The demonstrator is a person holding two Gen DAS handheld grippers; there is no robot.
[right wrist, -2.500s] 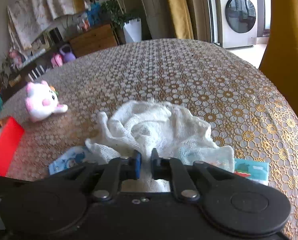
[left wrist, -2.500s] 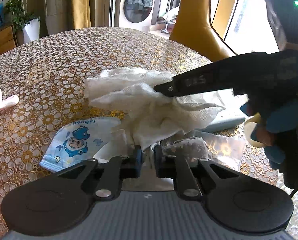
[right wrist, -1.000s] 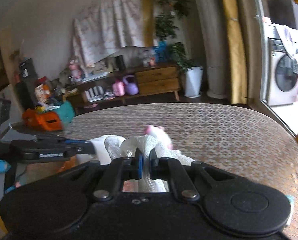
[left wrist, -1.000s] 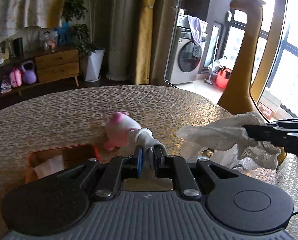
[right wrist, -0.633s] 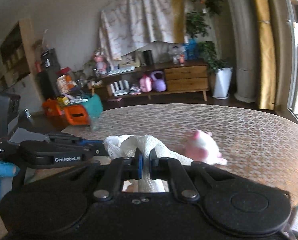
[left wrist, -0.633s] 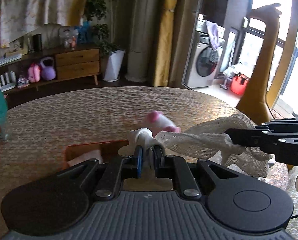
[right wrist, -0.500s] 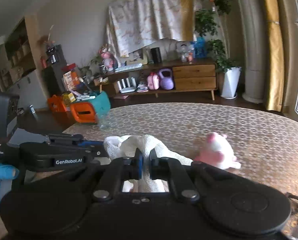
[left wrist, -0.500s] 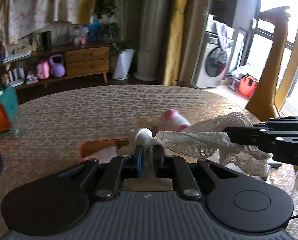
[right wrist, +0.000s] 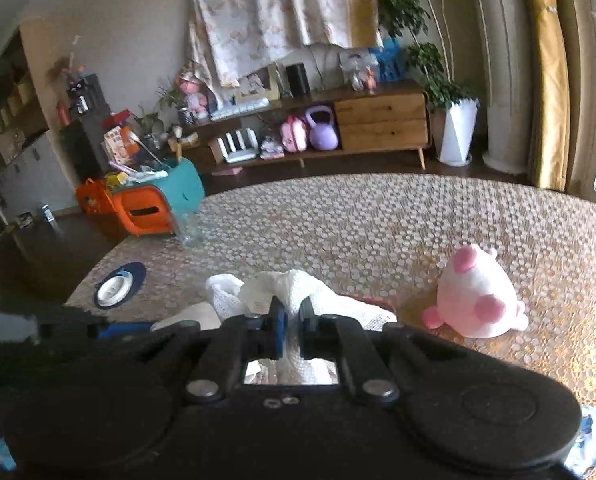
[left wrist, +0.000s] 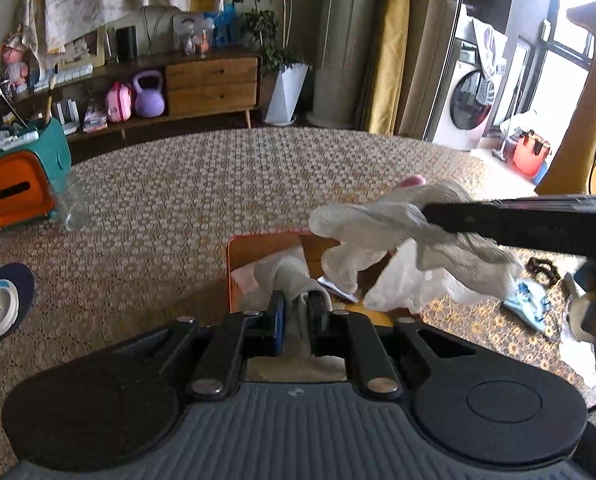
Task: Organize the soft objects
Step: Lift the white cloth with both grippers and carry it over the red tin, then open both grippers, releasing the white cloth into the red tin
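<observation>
Left claw (left wrist: 297, 317): clamped on white mesh cloth (left wrist: 394, 224)
Right claw (right wrist: 291, 330): clamped on same cloth, held above orange box (left wrist: 254, 248)
Pink plush (right wrist: 476, 300): resting on surface (right wrist: 378, 220)

A patterned table (left wrist: 226, 176) bears an orange box (left wrist: 258, 246), pink plush (right wrist: 476, 300) and button coaster (left wrist: 2, 306).

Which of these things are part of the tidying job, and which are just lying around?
In the job:
white mesh cloth, pinched by both the left gripper and the right gripper
orange box under it
pink plush toy
child's face mask

Lying about:
orange and teal container
round coaster
purple kettlebell
</observation>
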